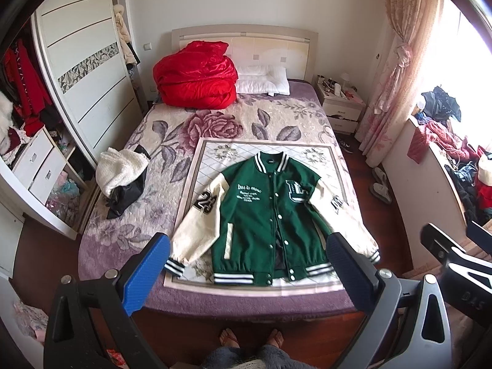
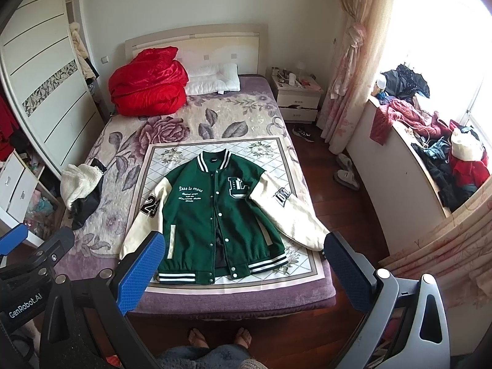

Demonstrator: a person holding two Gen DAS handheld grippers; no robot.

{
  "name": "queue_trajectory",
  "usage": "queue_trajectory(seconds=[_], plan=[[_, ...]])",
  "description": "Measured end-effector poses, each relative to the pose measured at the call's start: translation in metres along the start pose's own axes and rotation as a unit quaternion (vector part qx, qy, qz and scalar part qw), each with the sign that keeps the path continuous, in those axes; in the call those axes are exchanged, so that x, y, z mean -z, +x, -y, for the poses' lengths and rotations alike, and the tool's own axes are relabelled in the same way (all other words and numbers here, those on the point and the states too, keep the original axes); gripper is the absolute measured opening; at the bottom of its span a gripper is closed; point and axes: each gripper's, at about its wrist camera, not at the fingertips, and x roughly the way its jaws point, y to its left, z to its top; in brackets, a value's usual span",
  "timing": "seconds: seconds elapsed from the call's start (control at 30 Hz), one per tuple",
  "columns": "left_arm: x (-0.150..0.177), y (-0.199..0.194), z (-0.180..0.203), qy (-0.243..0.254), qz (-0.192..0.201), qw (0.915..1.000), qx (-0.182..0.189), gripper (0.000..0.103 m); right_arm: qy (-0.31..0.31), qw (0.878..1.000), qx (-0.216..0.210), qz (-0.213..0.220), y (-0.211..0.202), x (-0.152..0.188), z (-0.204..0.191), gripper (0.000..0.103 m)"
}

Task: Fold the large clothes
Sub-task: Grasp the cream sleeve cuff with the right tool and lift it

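Your left gripper [image 1: 246,272] and right gripper [image 2: 244,269] both hang spread wide and empty at frame bottom, above the green varsity jacket [image 1: 270,212] lying flat, front up, centre frame on the quilted mat [image 1: 215,153] on the bed [image 1: 123,246]. Folding looks not started, so next you'd likely drop to a cream sleeve [image 1: 200,233] and pinch its cuff. Right cuff hidden behind a finger in the right view; chest lettering partly unreadable.

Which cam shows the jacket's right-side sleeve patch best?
Right wrist. The sleeve patch sits clear of the fingers, whole and fairly flat on the cream sleeve of the green jacket. In the left wrist view the same patch lies out at the sleeve's edge, foreshortened and partly turned away.
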Motion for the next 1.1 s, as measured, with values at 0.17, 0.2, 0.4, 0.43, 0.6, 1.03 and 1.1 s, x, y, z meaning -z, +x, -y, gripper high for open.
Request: queue_trajectory(seconds=[0.17, 0.2, 0.4, 0.43, 0.6, 1.03, 1.1], plan=[[-0.009, 0.069, -0.008, 0.017, 0.003, 0.9997, -0.016, 0.103, 0.047, 0.999, 0.017, -0.003, 0.071, 0.000, 0.014, 0.103], [-0.011, 0.091, -0.009, 0.016, -0.001, 0.9998, -0.014, 0.103, 0.066, 0.998, 0.021, -0.014, 0.093, 0.001, 0.023, 0.103], [-0.018, 0.203, 0.007, 0.023, -0.047, 0.9981, -0.033, 0.103, 0.164, 0.981, 0.041, -0.092, 0.237, 0.019, 0.105, 0.085], [-0.020, 0.223, 0.013, 0.019, -0.051, 0.9979, -0.036, 0.103, 0.183, 0.975, 0.051, -0.114, 0.270, 0.025, 0.124, 0.077], [-0.026, 0.308, 0.038, 0.010, -0.079, 0.9951, -0.058, 0.103, 0.299, 0.939, -0.007, -0.169, 0.410, 0.073, 0.217, 0.079], [0.027, 0.563, 0.099, -0.016, -0.172, 0.9814, -0.085, 0.103, 0.578, 0.788, -0.035, -0.210, 0.728, 0.273, 0.352, 0.081], [0.036, 0.586, 0.110, -0.010, -0.176, 0.9813, -0.077, 0.103, 0.608, 0.777, -0.025, -0.164, 0.739, 0.276, 0.358, 0.079]])
